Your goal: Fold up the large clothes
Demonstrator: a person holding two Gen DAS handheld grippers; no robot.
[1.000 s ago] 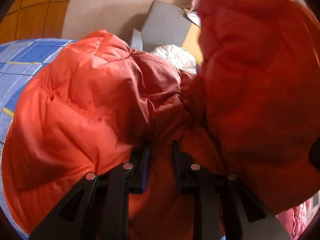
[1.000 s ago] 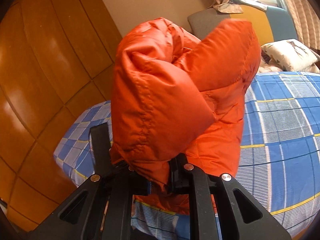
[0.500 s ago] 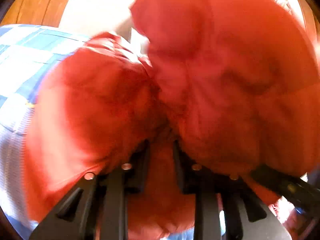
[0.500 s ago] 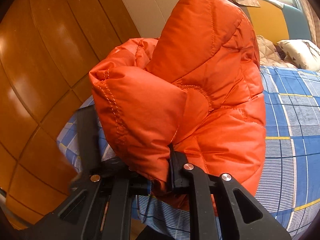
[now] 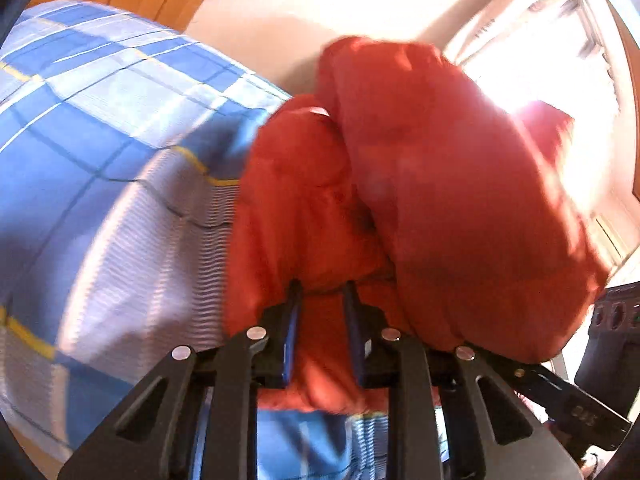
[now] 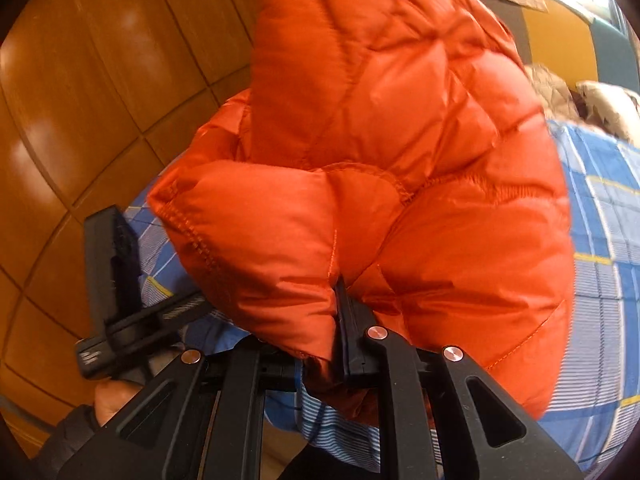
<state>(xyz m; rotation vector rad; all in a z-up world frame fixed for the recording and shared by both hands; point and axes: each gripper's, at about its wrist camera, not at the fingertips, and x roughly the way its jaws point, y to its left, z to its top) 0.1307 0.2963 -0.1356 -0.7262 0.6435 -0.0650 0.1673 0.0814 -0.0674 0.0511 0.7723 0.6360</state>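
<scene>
Both tongs pinch the puffy orange quilted jacket (image 6: 380, 184) above the blue checked bedsheet (image 5: 100, 152): left tongs (image 5: 322, 292) narrowing on a fold, right tongs (image 6: 320, 292) clamped nearly shut.

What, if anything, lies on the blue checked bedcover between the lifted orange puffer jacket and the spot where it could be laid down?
Nothing visible does. The orange puffer jacket hangs bunched above the blue checked bedcover, and the cover showing beside and below it is bare. The part directly behind the jacket is hidden.
</scene>
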